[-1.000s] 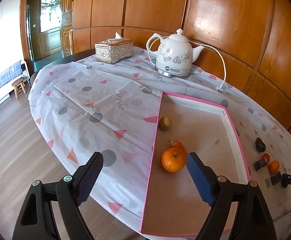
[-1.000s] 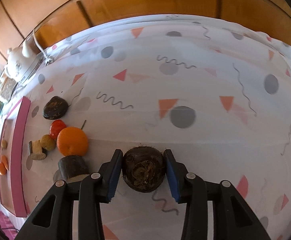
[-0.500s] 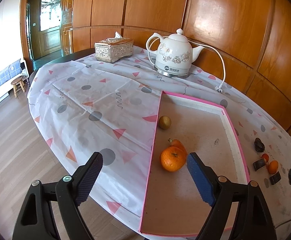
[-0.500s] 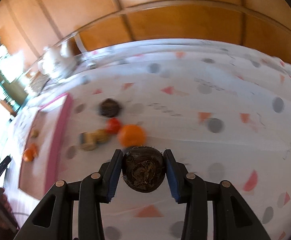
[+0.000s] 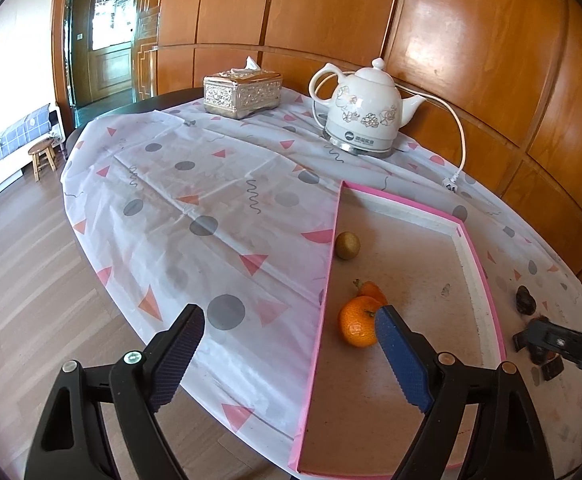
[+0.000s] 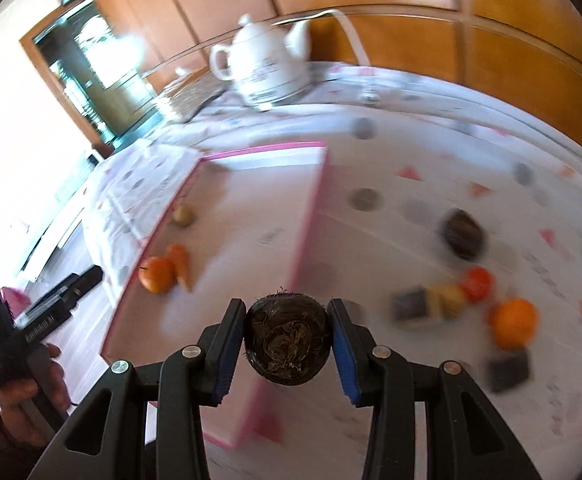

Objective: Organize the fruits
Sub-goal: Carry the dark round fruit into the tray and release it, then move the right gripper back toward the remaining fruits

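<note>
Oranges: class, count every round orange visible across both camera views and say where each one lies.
2. One orange lies inside the pink tray, beside a carrot. The other orange sits on the tablecloth outside the tray, among the remaining items.

Mandarin [image 5: 358, 326], carrot [image 5: 371, 290] in tray [image 5: 478, 276], kettle [image 5: 365, 115] behind

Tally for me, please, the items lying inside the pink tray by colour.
Orange: 2 (mandarin, carrot)
Brownish green: 1 (kiwi)
Total: 3
</note>
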`<state>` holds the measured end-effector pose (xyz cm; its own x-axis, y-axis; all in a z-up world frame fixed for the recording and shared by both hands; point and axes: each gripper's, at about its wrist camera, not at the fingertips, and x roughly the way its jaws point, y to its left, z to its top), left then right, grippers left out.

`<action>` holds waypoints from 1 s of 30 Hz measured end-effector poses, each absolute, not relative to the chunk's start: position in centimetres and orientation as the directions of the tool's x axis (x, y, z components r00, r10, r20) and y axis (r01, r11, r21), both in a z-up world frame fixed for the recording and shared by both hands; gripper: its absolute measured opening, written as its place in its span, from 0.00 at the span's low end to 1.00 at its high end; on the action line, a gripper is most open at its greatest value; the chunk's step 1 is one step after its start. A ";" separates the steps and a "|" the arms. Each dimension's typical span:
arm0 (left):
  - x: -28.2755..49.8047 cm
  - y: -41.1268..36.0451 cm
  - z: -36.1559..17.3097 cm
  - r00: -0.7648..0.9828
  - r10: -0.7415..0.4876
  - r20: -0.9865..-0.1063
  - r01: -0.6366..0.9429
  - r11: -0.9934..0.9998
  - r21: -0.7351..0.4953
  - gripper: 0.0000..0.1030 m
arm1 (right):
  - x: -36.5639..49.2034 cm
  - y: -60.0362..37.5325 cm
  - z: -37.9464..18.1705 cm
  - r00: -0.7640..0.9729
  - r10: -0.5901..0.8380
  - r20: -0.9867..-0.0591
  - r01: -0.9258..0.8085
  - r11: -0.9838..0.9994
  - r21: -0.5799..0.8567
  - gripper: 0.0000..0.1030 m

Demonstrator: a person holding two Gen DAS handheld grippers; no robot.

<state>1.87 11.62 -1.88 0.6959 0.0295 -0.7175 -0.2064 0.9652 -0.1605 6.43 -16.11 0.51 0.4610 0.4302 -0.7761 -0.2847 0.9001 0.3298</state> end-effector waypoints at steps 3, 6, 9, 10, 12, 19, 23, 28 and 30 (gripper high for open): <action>1.9 11.8 -2.0 0.691 0.031 -0.722 -0.211 0.964 -0.161 0.85 | 7.5 -13.7 0.1 0.438 0.447 -0.780 -0.321 0.888 0.328 0.41; 2.0 11.9 -2.1 0.691 0.035 -0.722 -0.214 0.964 -0.158 0.85 | 8.4 -12.6 -0.7 0.435 0.448 -0.781 -0.309 0.889 0.338 0.45; 2.1 11.9 -2.2 0.689 0.035 -0.724 -0.215 0.964 -0.158 0.85 | 8.3 -12.9 -0.7 0.443 0.448 -0.777 -0.293 0.891 0.346 0.52; 2.1 11.9 -2.3 0.688 0.035 -0.725 -0.214 0.964 -0.157 0.85 | 8.1 -13.2 -0.7 0.448 0.450 -0.773 -0.292 0.891 0.349 0.52; 2.1 11.9 -2.3 0.687 0.035 -0.726 -0.213 0.965 -0.155 0.85 | 7.9 -13.9 -0.5 0.462 0.433 -0.774 -0.280 0.899 0.336 0.52; 1.9 11.2 -2.0 0.694 0.031 -0.719 -0.193 0.971 -0.144 0.85 | 5.8 -17.9 -0.1 0.519 0.316 -0.794 -0.243 0.945 0.217 0.52; 1.8 10.8 -1.7 0.699 0.030 -0.714 -0.181 0.974 -0.136 0.85 | 4.6 -20.6 -0.2 0.533 0.249 -0.809 -0.209 0.965 0.159 0.52; 1.6 10.3 -1.4 0.704 0.029 -0.710 -0.170 0.977 -0.128 0.85 | 3.6 -24.9 -0.5 0.540 0.179 -0.822 -0.130 0.983 0.128 0.52; 1.5 10.1 -1.4 0.706 0.029 -0.708 -0.165 0.979 -0.124 0.85 | 3.3 -26.3 -0.6 0.543 0.161 -0.824 -0.100 0.987 0.126 0.52</action>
